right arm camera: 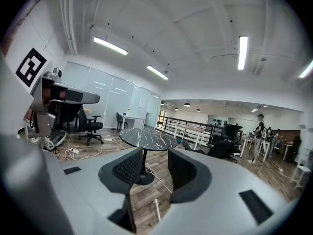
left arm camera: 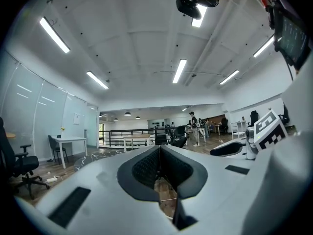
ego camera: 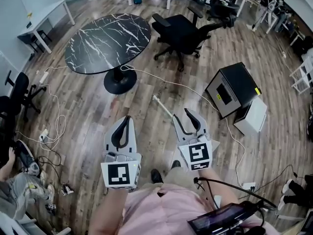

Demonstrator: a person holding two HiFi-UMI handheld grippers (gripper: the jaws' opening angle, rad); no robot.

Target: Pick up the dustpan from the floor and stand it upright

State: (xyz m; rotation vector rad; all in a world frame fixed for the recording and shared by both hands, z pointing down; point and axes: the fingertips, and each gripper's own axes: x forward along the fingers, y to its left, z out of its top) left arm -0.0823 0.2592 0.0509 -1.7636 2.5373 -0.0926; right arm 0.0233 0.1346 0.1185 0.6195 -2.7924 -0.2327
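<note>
Wood-plank floor (ego camera: pixel 88 116) fills the head view, and on it stands one round black table (ego camera: pixel 107 42) with white marble veining, set on a single pedestal foot. Three black office chairs show: one just beside the table (ego camera: pixel 181 33), a second further back (ego camera: pixel 220 9), and a third at the left edge (ego camera: pixel 19 89). Two boxes sit touching at the right, a black box (ego camera: pixel 232 89) and a smaller white box (ego camera: pixel 252 114). One white desk (ego camera: pixel 44 18) stands at the upper left, and several pale cables (ego camera: pixel 54 116) trail across the planks. Of the dustpan (ego camera: pixel 163 105) only one slim white handle shows. It lies flat on the floor, slanting between the table's foot and the right gripper (ego camera: pixel 180 113), and its lower end passes behind that gripper, so the pan itself cannot be seen. In the right gripper view the same white handle (right arm camera: pixel 157 208) lies on the planks low in the gap, below the jaws and not touched by them. Both tools are held above the floor. The right gripper's (right arm camera: pixel 154 155) jaws stand spread with nothing in them. The left gripper (ego camera: pixel 126 117) is empty, and its own view shows its tips (left arm camera: pixel 158 151) pressed together with only bare floor behind the pads.
</note>
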